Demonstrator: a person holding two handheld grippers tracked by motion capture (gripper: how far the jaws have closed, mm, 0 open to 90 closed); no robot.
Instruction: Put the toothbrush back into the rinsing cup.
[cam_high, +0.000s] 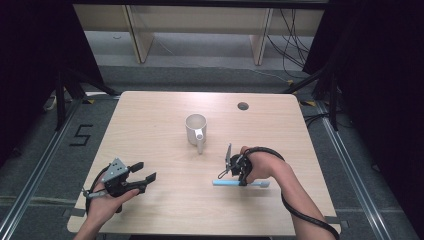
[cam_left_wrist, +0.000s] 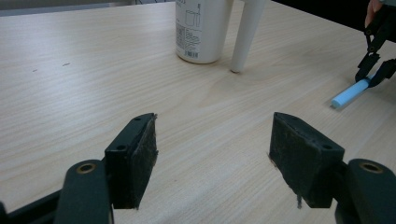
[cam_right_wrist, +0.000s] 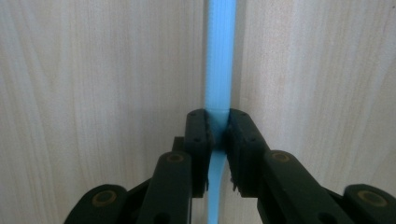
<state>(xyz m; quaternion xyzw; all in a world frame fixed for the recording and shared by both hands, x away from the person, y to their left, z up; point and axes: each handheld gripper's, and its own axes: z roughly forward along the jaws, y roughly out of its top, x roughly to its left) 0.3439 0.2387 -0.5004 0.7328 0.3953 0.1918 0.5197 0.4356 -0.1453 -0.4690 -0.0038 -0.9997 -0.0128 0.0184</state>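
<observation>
A light blue toothbrush (cam_high: 225, 183) (cam_right_wrist: 219, 56) lies flat on the wooden table (cam_high: 150, 125), right of the middle. My right gripper (cam_high: 243, 181) (cam_right_wrist: 218, 126) points down at it, and both pads press on its handle. From the left gripper view the same blue handle (cam_left_wrist: 349, 93) shows at the far right, under the right gripper (cam_left_wrist: 373, 74). A white cup (cam_high: 196, 127) (cam_left_wrist: 201, 28) stands mid-table. A white tapered stick (cam_high: 200, 142) (cam_left_wrist: 246, 32) leans at the cup, its lower end on the table. My left gripper (cam_high: 146, 170) (cam_left_wrist: 212, 140) rests near the front left, jaws wide apart and empty.
A round cable hole (cam_high: 243, 106) sits in the table's far right part. Bare wood lies between the left gripper and the cup. Black cables trail from both grippers. Beyond the table's far edge are the floor and wooden shelf legs (cam_high: 135, 35).
</observation>
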